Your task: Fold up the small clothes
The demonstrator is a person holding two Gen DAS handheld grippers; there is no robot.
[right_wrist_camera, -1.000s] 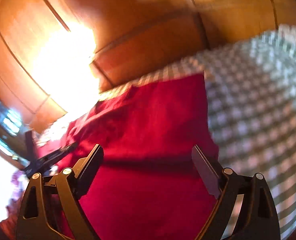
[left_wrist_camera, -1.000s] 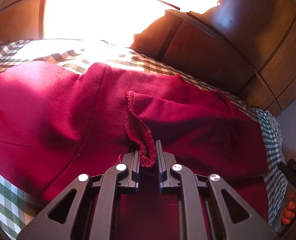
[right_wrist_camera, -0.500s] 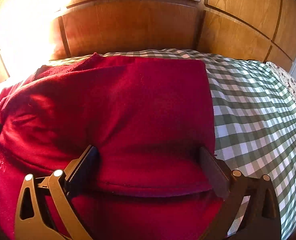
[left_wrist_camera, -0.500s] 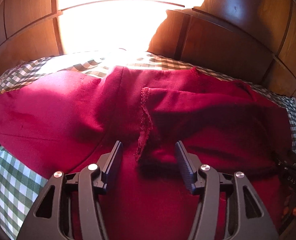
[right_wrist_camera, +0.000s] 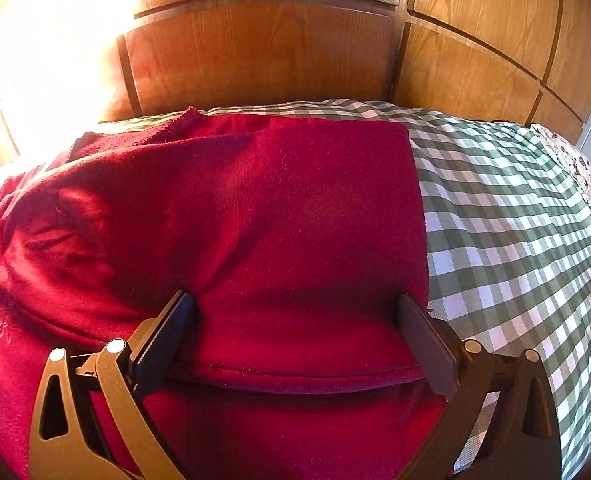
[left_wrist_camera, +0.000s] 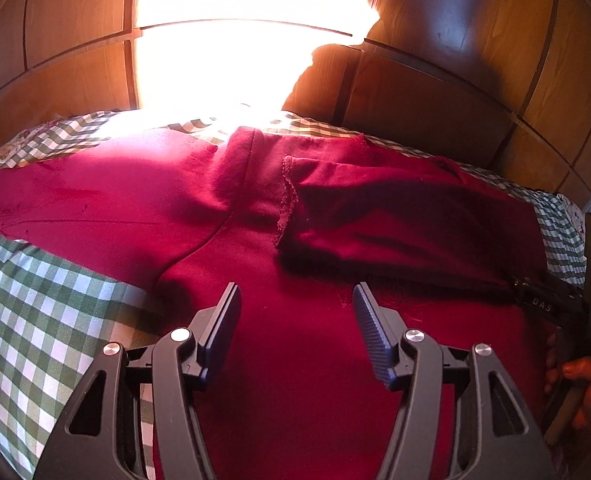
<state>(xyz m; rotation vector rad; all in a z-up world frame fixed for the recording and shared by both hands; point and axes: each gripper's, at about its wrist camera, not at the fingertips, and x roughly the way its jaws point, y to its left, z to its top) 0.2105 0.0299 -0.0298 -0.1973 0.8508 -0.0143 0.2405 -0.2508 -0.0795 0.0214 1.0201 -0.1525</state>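
Observation:
A dark red sweatshirt [left_wrist_camera: 295, 240] lies spread on a green-and-white checked bedspread [left_wrist_camera: 35, 300]. Its right sleeve [left_wrist_camera: 395, 208] is folded across the body, cuff edge near the middle. Its left sleeve [left_wrist_camera: 95, 200] stretches out to the left. My left gripper [left_wrist_camera: 297, 304] is open and empty, just above the body of the sweatshirt below the folded cuff. In the right wrist view the sweatshirt [right_wrist_camera: 275, 220] shows its folded right side. My right gripper [right_wrist_camera: 295, 312] is open wide, its fingers resting on either side of the folded layer's front edge.
A wooden panelled headboard [right_wrist_camera: 275, 52] rises behind the bed, with a bright sun glare [left_wrist_camera: 235, 48] on it. The checked bedspread [right_wrist_camera: 515, 240] extends to the right of the sweatshirt. The right hand-held gripper and a hand [left_wrist_camera: 575, 360] show at the right edge of the left wrist view.
My left gripper has let go of the sleeve cuff, opened and drawn back; the cuff now lies on the sweatshirt. My right gripper swung down onto the folded right side, still open.

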